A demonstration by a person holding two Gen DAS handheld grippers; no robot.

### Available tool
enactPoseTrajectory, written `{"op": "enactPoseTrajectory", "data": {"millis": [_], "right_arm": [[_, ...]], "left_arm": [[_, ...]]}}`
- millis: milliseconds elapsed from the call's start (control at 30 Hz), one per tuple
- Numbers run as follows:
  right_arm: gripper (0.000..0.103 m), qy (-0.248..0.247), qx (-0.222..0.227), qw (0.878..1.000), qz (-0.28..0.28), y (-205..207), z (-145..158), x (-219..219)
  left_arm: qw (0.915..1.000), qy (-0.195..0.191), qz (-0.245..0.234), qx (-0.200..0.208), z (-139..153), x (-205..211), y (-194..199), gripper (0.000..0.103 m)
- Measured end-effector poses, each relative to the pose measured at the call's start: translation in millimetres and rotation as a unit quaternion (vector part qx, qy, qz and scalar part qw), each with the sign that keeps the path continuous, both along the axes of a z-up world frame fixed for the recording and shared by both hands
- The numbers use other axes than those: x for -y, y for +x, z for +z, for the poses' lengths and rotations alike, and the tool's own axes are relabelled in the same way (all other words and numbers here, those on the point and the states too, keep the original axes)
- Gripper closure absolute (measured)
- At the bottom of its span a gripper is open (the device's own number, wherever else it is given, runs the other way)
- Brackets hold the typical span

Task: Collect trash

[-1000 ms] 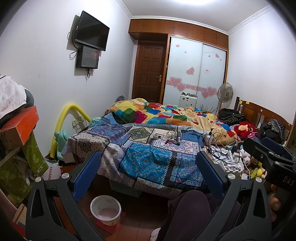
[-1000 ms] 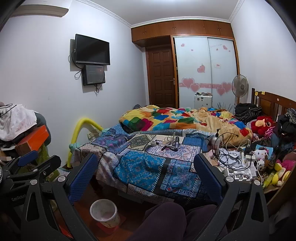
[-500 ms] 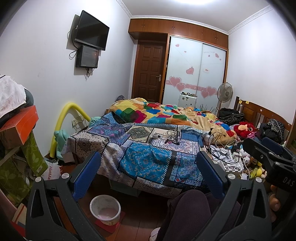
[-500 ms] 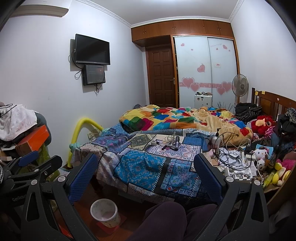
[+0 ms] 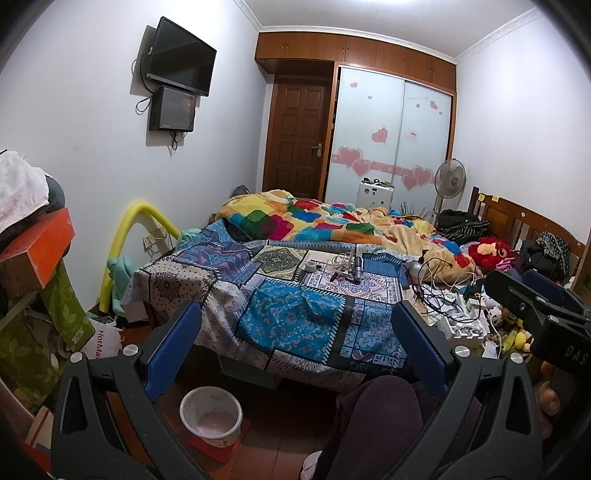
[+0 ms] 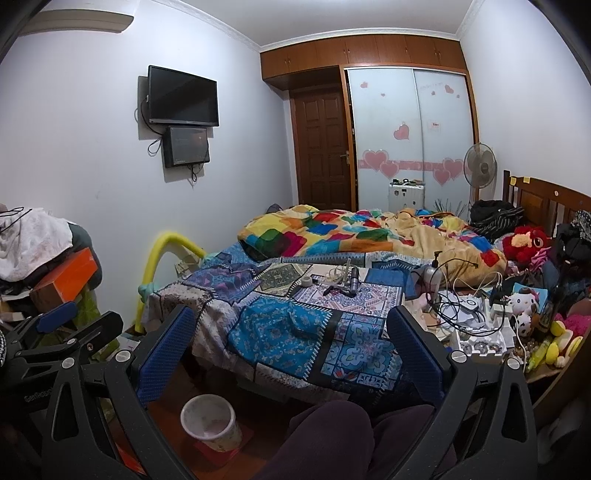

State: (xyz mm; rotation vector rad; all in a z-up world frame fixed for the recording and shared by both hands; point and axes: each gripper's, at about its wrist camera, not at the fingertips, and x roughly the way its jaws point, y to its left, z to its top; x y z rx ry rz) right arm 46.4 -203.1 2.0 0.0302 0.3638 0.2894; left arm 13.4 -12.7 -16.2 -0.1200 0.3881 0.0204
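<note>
Nothing's moved; both grippers, L & R, spread wide, empty. White bin upright on floor.

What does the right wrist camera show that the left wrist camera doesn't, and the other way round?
Only the right wrist view shows the air conditioner high on the wall and the spotted plush toy on the cluttered table. Only the left wrist view shows the white HotMa bag on the floor. Both share the bed, the wall TV, the floor fan and the small white bin. Each also catches the other gripper: the left gripper and the right gripper are both open.
</note>
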Motion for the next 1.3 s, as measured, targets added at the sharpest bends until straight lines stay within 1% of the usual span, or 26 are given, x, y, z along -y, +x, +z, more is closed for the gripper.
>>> {"op": "enactPoseTrajectory", "data": {"millis": [167,300,433,533,600,833,867,900,933,1000,1067,1133,1300], "right_arm": [[0.000,-0.006,0.002,1.000,-0.011,17,0,3],[0.000,-0.005,0.000,1.000,-0.027,36,2,9],[0.000,0.001,-0.008,0.999,-0.048,60,5,20],[0.000,0.010,-0.017,0.998,-0.065,79,5,31],[0.000,0.014,-0.027,0.996,-0.078,95,5,39],[0.000,0.002,-0.057,0.991,-0.120,149,-7,65],[0.000,-0.001,-0.062,0.990,-0.125,158,-10,69],[0.000,-0.004,-0.066,0.989,-0.128,167,-12,73],[0.000,-0.007,-0.071,0.989,-0.130,175,-14,76],[0.000,-0.009,-0.084,0.988,-0.129,193,-21,83],[0.000,-0.008,-0.098,0.987,-0.124,211,-28,88],[0.000,-0.004,-0.113,0.987,-0.118,228,-37,92],[0.000,0.000,-0.152,0.984,-0.096,278,-62,97]], "left_arm": [[0.9998,0.010,-0.006,-0.016,-1,6,29,0.000],[0.9994,0.006,-0.013,-0.030,2,6,58,0.000],[0.9988,-0.004,-0.025,-0.042,6,7,94,0.000],[0.9988,-0.007,-0.019,-0.043,8,11,121,0.000],[0.9983,-0.013,-0.025,-0.051,9,13,142,0.001],[0.9965,-0.004,-0.035,-0.076,5,24,214,0.002],[0.9962,-0.004,-0.034,-0.080,3,25,225,0.004],[0.9958,-0.003,-0.034,-0.085,0,27,235,0.009],[0.9950,-0.003,-0.038,-0.093,-3,29,247,0.012],[0.9924,-0.004,-0.041,-0.116,-13,33,277,0.012],[0.9909,-0.005,-0.038,-0.129,-22,37,299,0.012],[0.9882,-0.007,-0.046,-0.146,-33,40,325,0.012],[0.9819,0.006,-0.053,-0.182,-65,50,390,0.012]]}}
